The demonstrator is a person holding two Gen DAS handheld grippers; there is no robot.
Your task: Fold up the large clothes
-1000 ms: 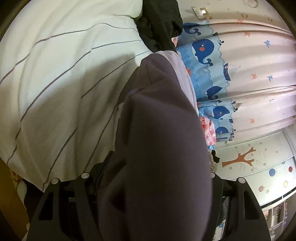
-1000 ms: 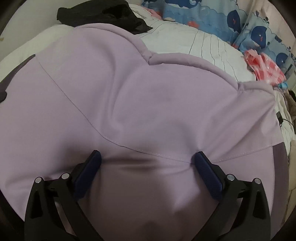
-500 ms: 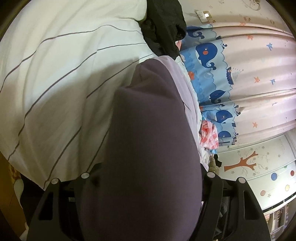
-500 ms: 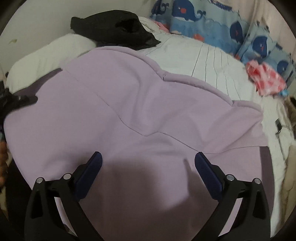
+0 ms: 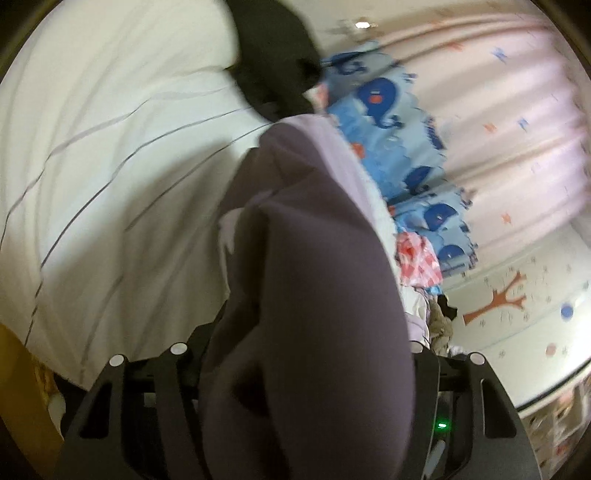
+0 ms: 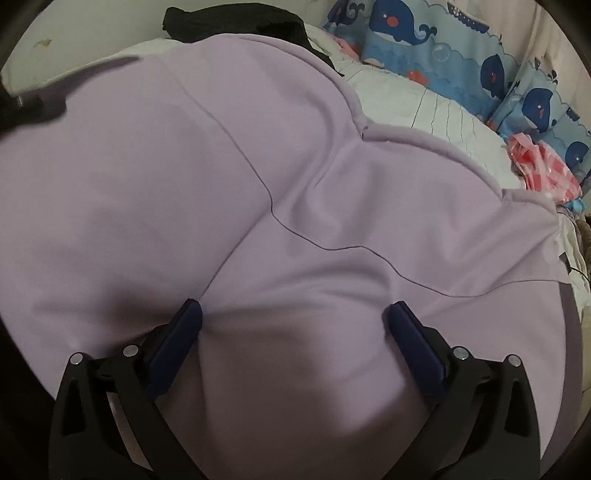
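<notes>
While draped over both sets of tongs, lies the purple garment (image 6: 280, 192) spread wide across the striped white bedsheet (image 5: 110, 155), reaching away toward the whale-print pillows (image 6: 436, 48) and the black clothing (image 6: 236, 18) at the far end. Seen from the right tongs (image 6: 291, 317): a broad lilac panel straight ahead, long axis seemingly running left to right, a seam crossing it on a slant, darker purple at the near right edge. Fingers (image 6: 177, 339) held wide apart, pressed against the cloth so that it dimples at each tip; nothing pinched between them.

Seen from the left tongs (image 5: 306, 369): a thick bunched ridge of dark purple rising from between the jaws and running forward and up, lilac lining showing along its right side. Fingertips buried under the fabric, so cannot tell whether clamped or merely draped over. Some blur here.

Judging by this, left side nearer to an edge worth carrying; right side better placed to pin the middle flat. Checked pink cloth (image 6: 543, 173) lying just beyond the far right corner, near enough to get caught in a fold.
</notes>
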